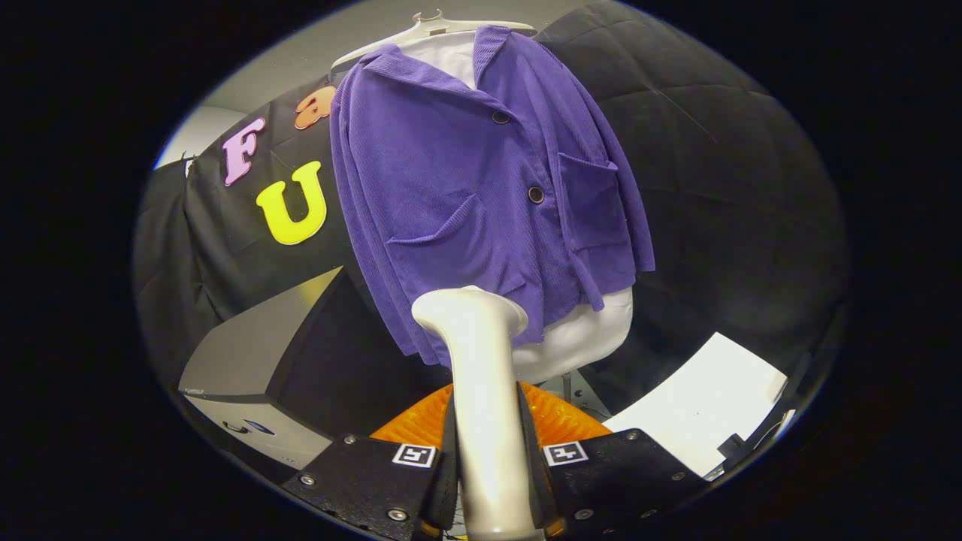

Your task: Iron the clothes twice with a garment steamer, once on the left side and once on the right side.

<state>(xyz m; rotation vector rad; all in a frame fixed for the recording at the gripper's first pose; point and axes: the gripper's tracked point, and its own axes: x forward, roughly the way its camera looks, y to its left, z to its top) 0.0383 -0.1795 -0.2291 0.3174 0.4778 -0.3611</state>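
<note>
1. Setting: a staged recording booth, not a lived-in home. Quilted black cloth wall (699,150) encloses the space behind and to both sides.
2. Above the cloth, a plain pale room wall (301,52) shows, so the booth stands inside a larger room.
3. Staged props: purple jacket (466,188) over a white shirt (579,338) on a white hanger (428,30).
4. Equipment nearby: grey box-like case (255,353); white sheet (699,398) lying flat.

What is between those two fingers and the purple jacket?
In the gripper view, the gripper grips the white steamer, whose head reaches up to the purple jacket's hem.
</note>
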